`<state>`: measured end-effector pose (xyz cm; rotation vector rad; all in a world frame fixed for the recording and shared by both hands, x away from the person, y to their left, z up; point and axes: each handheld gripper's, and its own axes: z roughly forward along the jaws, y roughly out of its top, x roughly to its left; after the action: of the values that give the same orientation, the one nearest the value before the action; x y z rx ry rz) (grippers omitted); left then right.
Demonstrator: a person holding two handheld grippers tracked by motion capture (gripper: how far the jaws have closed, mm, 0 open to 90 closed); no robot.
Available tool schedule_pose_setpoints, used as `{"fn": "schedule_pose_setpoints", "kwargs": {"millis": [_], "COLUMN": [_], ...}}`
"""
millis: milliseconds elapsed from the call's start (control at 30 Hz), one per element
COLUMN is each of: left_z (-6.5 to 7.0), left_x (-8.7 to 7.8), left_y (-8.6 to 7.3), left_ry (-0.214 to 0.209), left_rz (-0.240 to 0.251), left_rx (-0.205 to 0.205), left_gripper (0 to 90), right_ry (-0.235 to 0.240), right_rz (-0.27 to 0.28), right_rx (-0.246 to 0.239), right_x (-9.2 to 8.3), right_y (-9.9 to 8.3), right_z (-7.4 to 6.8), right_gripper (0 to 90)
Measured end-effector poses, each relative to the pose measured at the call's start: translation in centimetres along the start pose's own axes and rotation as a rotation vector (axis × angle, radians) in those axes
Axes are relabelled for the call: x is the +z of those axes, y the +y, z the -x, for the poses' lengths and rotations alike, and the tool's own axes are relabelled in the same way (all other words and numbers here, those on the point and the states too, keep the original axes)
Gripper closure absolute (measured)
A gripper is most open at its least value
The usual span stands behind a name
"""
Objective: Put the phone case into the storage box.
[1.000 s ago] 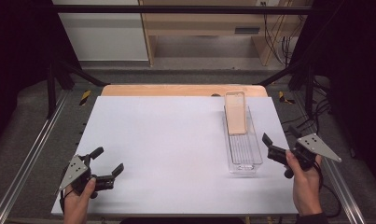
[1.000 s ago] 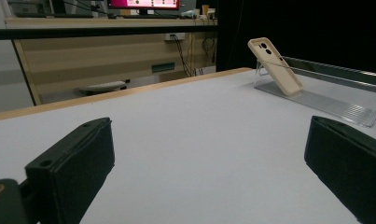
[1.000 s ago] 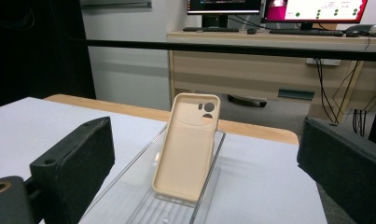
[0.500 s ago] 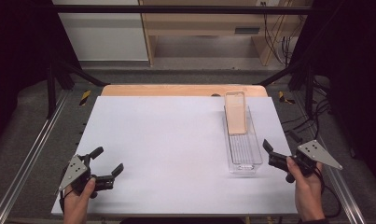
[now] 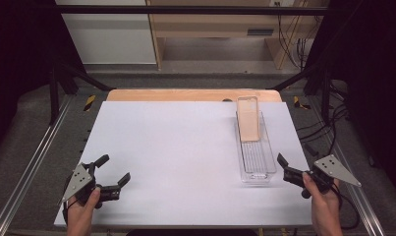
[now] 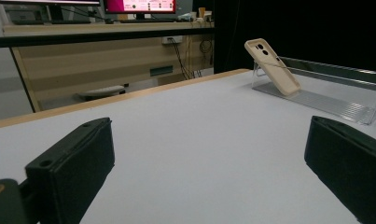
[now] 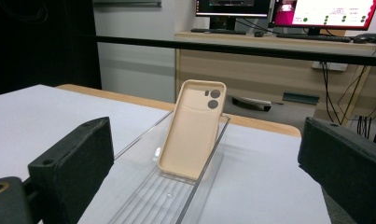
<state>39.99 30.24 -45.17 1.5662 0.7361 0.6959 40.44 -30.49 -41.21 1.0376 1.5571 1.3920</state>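
Two camera holes on the beige phone case [image 7: 192, 128] I see from the right gripper view; it leans inside the clear tray [image 5: 257, 169]. Both my grippers, left gripper [image 5: 112, 173] and right gripper [image 5: 283, 167], stand wide apart and empty, with bare white table [image 5: 176, 147] between them.

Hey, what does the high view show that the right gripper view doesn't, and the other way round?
High view: both of the person's hands, the left tongs near the table's front left corner and the right tongs by the tray's near end, both open and holding nothing.

Right gripper view: the two round camera cutouts in the phone case and the monitors on the desk behind.

Both: the beige phone case leaning tilted in the far end of the clear plastic tray on the white table.
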Motion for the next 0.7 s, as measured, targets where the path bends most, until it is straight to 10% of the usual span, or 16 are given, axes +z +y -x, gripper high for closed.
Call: {"fn": "schedule_pose_setpoints", "kwargs": {"millis": [700], "left_z": [0.2], "left_x": [0.0], "left_y": [0.0], "left_ry": [-0.010], "left_rz": [-0.002], "left_rx": [0.011], "left_gripper": [1.3], "right_ry": [-0.002], "right_rz": [0.013], "right_rx": [0.015], "right_x": [-1.3], "right_y": [-1.7], "right_z": [-0.3], "right_gripper": [3.4]}}
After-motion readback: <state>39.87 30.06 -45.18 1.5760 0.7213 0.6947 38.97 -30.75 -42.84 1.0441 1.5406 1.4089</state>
